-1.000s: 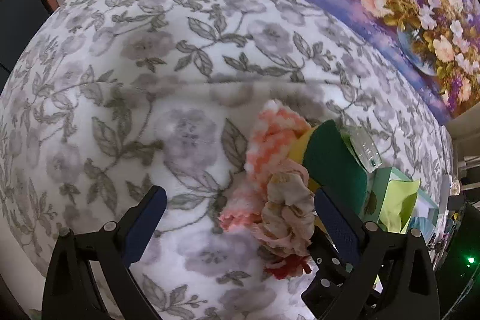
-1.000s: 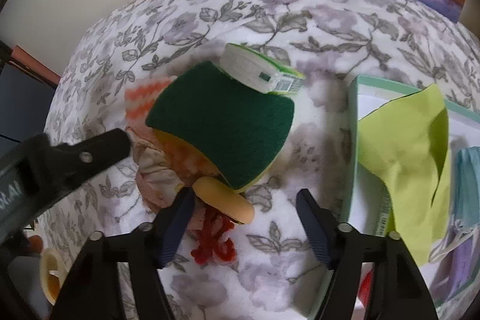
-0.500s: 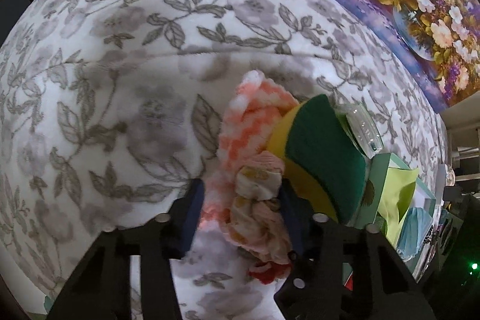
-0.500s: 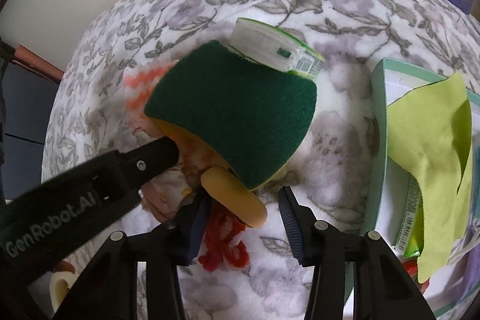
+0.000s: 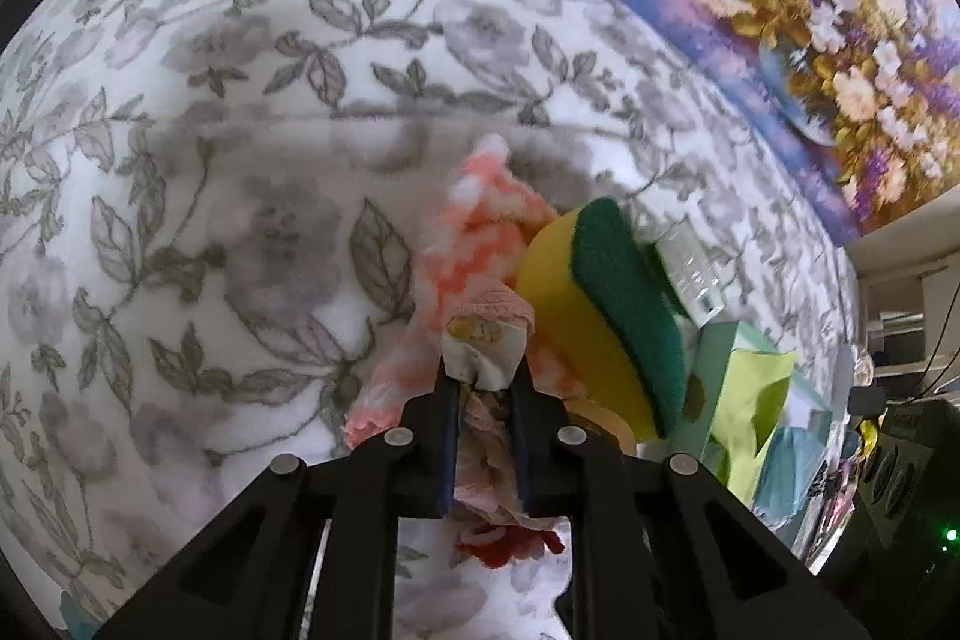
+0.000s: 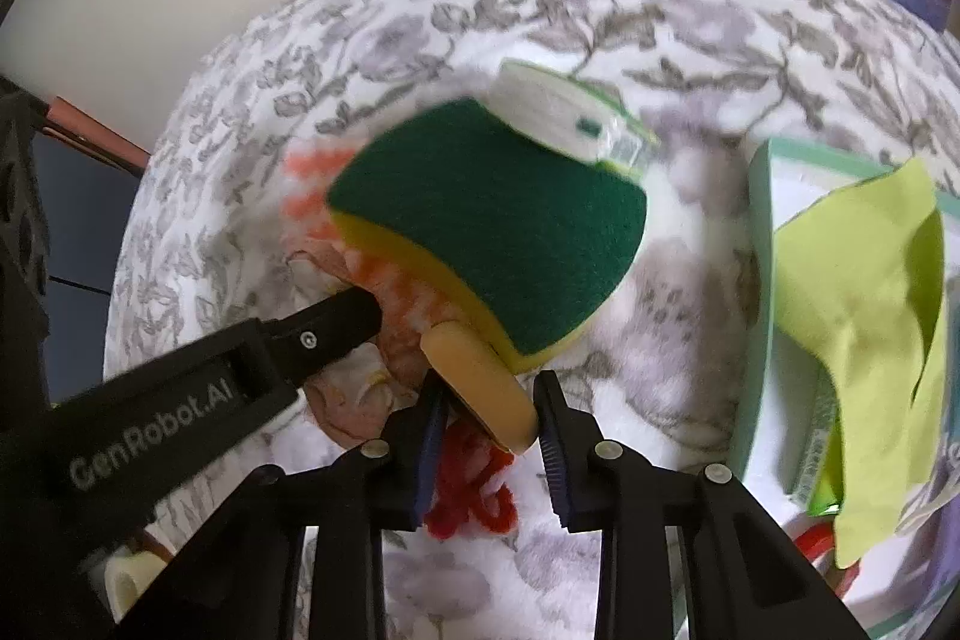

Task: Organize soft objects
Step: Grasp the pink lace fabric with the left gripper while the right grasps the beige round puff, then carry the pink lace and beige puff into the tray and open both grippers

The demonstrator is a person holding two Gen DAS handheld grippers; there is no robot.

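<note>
A heap of soft things lies on the floral blanket [image 5: 228, 172]. My left gripper [image 5: 483, 370] points steeply down, its jaws closing and pinching a pink floral scrunchie [image 5: 486, 340]. Behind the scrunchie lie an orange-and-white fuzzy cloth [image 5: 480, 232] and a yellow sponge with a green top [image 5: 624, 292]. In the right wrist view my right gripper [image 6: 489, 391] is closing on a beige puff [image 6: 480, 376] that fills the gap between its pads, just under the sponge [image 6: 492, 220]. Red yarn [image 6: 474, 496] lies below the puff. One of the left gripper's fingers [image 6: 336, 322] reaches in from the left.
A tissue pack [image 6: 558, 111] leans behind the sponge. A teal box [image 6: 759, 280] at the right holds a yellow-green cloth [image 6: 864, 292] and other items. A flower painting [image 5: 780, 9] stands at the back. A tape roll [image 6: 126, 586] sits at the lower left.
Both pairs of jaws have narrowed from wide open. The left ones now pinch the scrunchie, and the right ones have come in around the beige puff. Neither hand has shifted much.
</note>
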